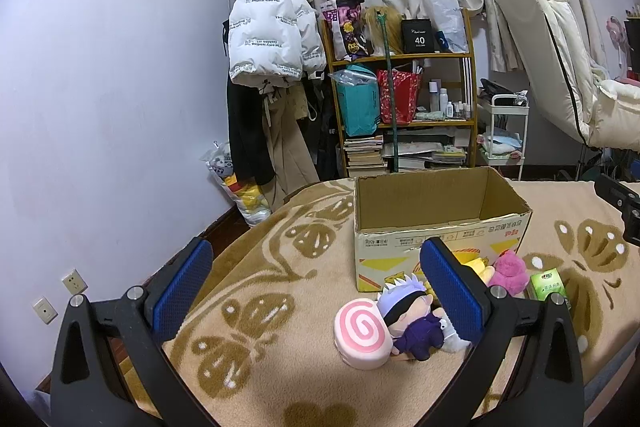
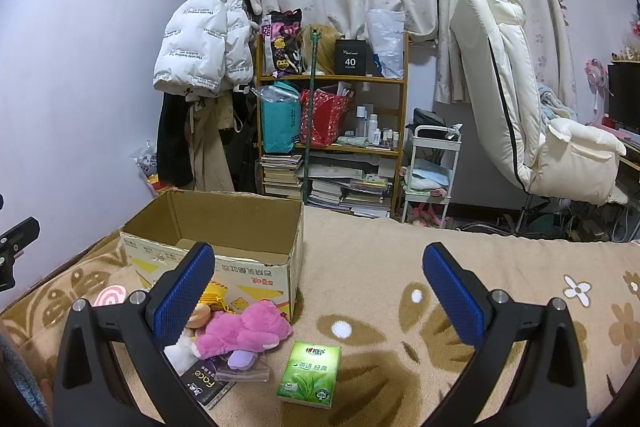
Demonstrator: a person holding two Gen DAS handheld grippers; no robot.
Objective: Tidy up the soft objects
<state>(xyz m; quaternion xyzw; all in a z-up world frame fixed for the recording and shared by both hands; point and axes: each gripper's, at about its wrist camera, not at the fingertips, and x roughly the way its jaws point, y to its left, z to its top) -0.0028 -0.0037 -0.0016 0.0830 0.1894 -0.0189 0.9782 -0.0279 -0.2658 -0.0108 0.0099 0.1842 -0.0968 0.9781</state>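
Holding both tongs, left gripper (image 1: pixel 316 287) and right gripper (image 2: pixel 318 291), wide open and empty, you pinch the squashy, light pink plush (image 2: pixel 244 331) mid-body.

Open-topped cardboard box (image 2: pixel 216 251) with clear access from above, plush toys (image 2: pixel 244 331) crowding its front wall, bare blanket (image 2: pixel 400 255) stretching free to its right

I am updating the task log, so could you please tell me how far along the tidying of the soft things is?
Nothing looks done: the visible inside of the cardboard box is bare. Nothing is in hand: the left tool and right tool hover open. Left to do: the pink plush, the swirl cushion, the white-haired doll and the green tissue pack lie on the blanket before the box.
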